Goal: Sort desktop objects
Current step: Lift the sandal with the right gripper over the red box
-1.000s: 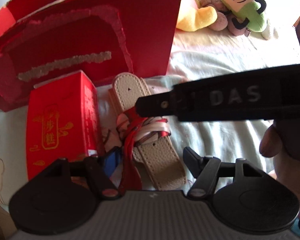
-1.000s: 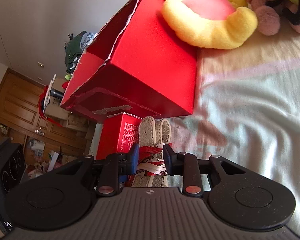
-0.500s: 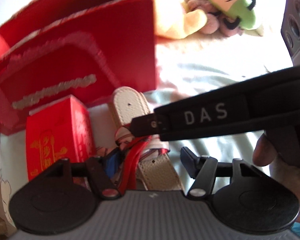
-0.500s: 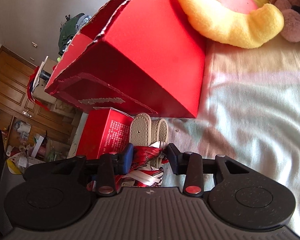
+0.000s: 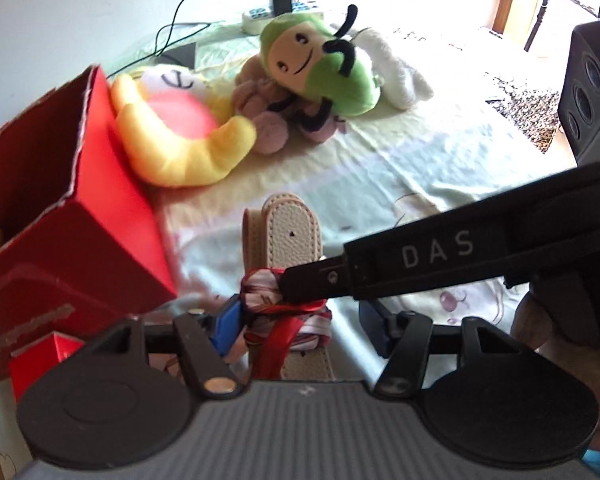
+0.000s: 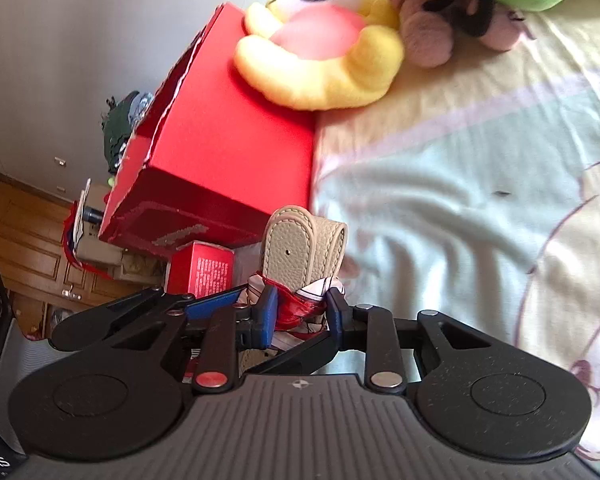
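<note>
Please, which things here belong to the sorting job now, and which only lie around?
Job: beige strap with red ribbon; big red box; right claw, closing on the ribbon; left claw.

Lying about: green plush; yellow plush; small red box; speaker.

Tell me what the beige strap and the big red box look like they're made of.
The beige strap looks like pebbled leather or faux leather, matte: grainy surface, stitched edges, one punched hole. The big red box looks like smooth matte cardboard: its rim is torn ragged, showing a pale inner layer.
</note>
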A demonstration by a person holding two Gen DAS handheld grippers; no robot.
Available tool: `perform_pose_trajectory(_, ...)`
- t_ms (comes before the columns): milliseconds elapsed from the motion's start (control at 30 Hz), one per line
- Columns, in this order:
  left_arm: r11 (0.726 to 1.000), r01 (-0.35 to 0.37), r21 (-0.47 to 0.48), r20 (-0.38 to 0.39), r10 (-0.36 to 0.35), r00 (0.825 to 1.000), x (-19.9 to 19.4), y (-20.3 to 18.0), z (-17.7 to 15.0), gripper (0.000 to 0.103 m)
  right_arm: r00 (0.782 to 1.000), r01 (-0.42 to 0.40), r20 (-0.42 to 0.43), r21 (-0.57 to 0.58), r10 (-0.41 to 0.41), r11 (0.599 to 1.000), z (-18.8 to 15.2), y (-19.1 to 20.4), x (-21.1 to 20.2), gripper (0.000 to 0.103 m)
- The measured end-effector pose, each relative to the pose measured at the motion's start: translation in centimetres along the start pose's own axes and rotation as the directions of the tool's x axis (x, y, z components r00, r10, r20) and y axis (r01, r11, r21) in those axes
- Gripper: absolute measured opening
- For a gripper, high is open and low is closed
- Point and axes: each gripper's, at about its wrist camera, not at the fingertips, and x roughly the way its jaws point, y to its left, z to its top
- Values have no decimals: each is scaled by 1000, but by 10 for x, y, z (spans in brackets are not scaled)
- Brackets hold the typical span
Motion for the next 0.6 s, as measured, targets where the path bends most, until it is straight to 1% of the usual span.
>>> perform_pose_trajectory(133,1000,18,21,77,-19,997,-17,-11,24,61,996,28,85,29,-30,999,1,-13,-32,28)
perform_pose_trajectory(200,1000,9,27,129,-12,992,-32,-12,40,61,991,32,125,38,-36,999,4,-14,-45,29)
perform_pose_trajectory(233,1000,-2,30,156,-2,988,-39,-12,47,61,988,32,150,40,-38,999,6,-8,-48,29)
perform_pose_trajectory(300,999,-38,40,214,28,977,-56,-9,61,61,978,36,202,26,-40,999,12,1,-60,29)
perform_pose_trajectory(433,992,-121,31,318,105,942,-94,15,85,61,956,9,294,-29,0,1000,36,25,-81,29)
perform_pose_trajectory(533,988,-157,-4,366,147,919,-117,50,95,61,940,-27,335,-107,62,994,60,54,-90,28)
perform_pose_trajectory(600,985,-169,-34,375,169,911,-128,77,98,61,931,-50,350,-162,105,985,75,77,-90,28)
